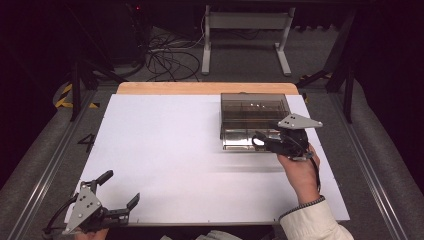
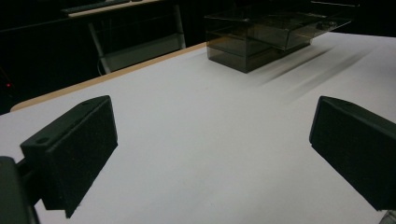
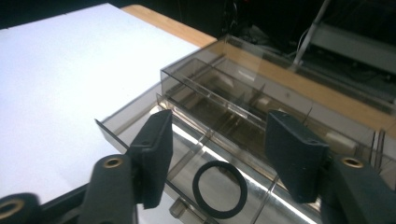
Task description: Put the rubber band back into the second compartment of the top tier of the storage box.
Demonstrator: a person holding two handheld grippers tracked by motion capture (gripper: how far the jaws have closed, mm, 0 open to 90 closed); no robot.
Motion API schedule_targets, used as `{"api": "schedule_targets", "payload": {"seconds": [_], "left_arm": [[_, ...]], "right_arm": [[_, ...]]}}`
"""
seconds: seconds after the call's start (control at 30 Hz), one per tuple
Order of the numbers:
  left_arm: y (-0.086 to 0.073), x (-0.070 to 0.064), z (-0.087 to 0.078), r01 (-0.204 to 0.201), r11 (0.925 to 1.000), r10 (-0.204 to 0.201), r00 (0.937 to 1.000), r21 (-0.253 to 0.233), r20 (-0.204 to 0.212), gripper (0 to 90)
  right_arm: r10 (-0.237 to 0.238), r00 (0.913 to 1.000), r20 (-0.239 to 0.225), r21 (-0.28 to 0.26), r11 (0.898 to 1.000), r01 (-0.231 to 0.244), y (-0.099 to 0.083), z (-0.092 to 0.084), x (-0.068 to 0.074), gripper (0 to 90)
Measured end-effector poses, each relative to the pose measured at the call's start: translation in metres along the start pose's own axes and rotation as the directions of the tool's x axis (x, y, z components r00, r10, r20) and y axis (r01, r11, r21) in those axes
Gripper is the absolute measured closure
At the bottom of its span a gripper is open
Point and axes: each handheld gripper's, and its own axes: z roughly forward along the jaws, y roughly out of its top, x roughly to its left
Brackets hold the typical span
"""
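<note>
High view, box: smoked clear drawer box (image 1: 254, 106) at upper right of the white desk (image 1: 170, 150); its lower drawer (image 1: 246, 139) is pulled out toward the bottom of the frame.
High view, right gripper (image 1: 270, 142): held at the drawer's front right corner, jaws pointing toward frame left across the drawer front; their spread cannot be read from here.
High view, left gripper (image 1: 121, 189): lower left corner of frame, well apart from the box, jaws spread, nothing between them.
Left gripper view, jaws: wide apart, bare desk between them; box (image 2: 266, 35) far off at upper right of frame.
Right gripper view, jaws: parted and empty, poised above the open drawer (image 3: 205, 154).
Right gripper view, ring: black ring (image 3: 219, 189) lies flat on the drawer floor, lower centre of frame, between and just below the jaw tips, not touched.
Judgement, nearer hand: the right, by a wide margin.
Judgement, key relation: ring sits directly under the jaw gap; being round, it has no long axis to align with.
</note>
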Motion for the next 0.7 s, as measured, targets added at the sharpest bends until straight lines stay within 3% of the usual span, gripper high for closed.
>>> {"api": "schedule_targets", "payload": {"seconds": [0.07, 0.2, 0.43, 0.7], "left_arm": [[0.0, 0.0, 0.0, -0.001, 1.0, 0.001, 1.0, 0.001, 0.0, 1.7], [0.0, 0.0, 0.0, 0.0, 1.0, 0.0, 1.0, -0.002, 0.0, 1.7], [0.0, -0.001, 0.001, 0.004, 1.0, -0.004, 1.0, -0.002, 0.001, 1.7], [0.0, -0.001, 0.002, 0.005, 1.0, -0.005, 1.0, 0.0, 0.002, 1.7]], "right_arm": [[-0.025, 0.9997, -0.001, -0.009, 1.0, 0.025, 0.001, -0.005, 0.004, 35.9], [0.031, 0.9975, -0.063, -0.007, 0.999, -0.031, 0.003, -0.012, 0.005, 25.1], [0.019, 0.9928, -0.118, -0.026, 0.999, -0.022, 0.0, -0.023, 0.009, 10.7], [-0.006, 0.9812, -0.193, -0.073, 0.997, -0.008, -0.011, -0.037, 0.012, 4.2]]}}
